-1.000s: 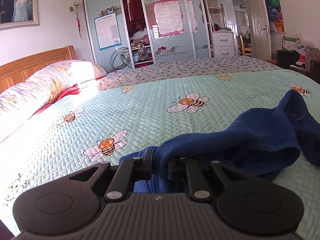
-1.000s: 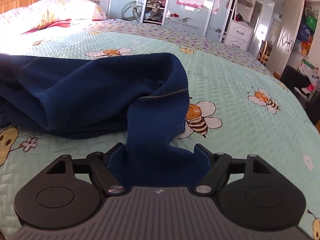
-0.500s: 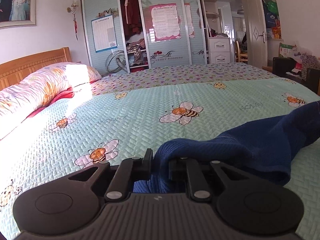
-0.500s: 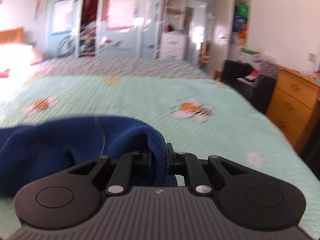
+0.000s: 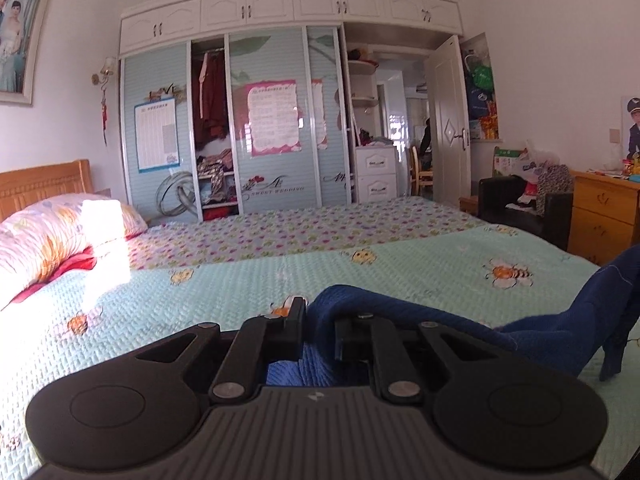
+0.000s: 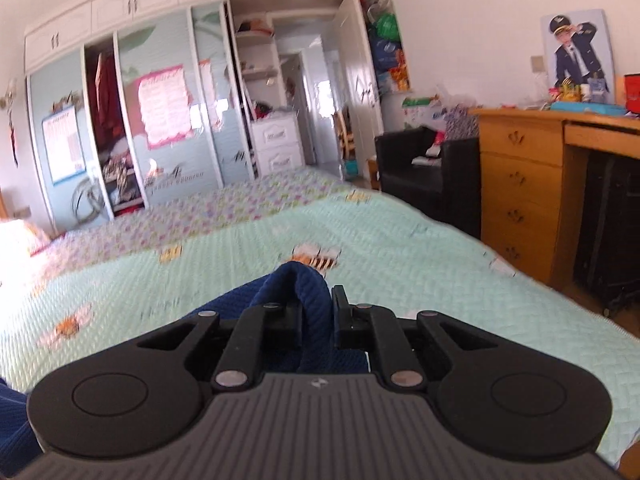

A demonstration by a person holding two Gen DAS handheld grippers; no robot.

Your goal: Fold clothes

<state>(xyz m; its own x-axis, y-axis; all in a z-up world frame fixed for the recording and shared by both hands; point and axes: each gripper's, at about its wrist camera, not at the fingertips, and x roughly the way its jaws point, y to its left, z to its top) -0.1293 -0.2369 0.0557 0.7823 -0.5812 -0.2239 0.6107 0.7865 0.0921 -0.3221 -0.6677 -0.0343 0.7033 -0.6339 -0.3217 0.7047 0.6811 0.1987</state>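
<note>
Left gripper [image 5: 318,330], left wrist view: jaws drawn narrow and clamped on a bunched edge of the blue garment [image 5: 432,330]. The cloth rises as a hump between the fingers, then runs right, sags toward the bedspread [image 5: 400,270] and climbs again to the frame's right edge. Judgement: pinching an edge and holding it off the bed lets the fabric hang open so it can be spread before a fold. The far end of the garment is cut off at the right edge, so what carries it there is not seen in this view. Most of the cloth beneath the gripper body is hidden; which part of the garment is pinched I cannot tell. A pillow [image 5: 52,236] lies on the bed well left of the garment, washed out by sunlight

Right gripper [image 6: 316,316], right wrist view: jaws likewise narrow, pads pressing a thick rolled fold of the blue garment [image 6: 308,300] that stands up between them. More blue trails down left of the gripper, and a patch shows at the lower left corner. Judgement: a second hold, apart from the first, would stretch the piece between both hands. The bedspread [image 6: 400,248] and its bee prints are smeared with blur. The span of cloth between the two holds is out of frame, so garment type and any fold made so far cannot be read
</note>
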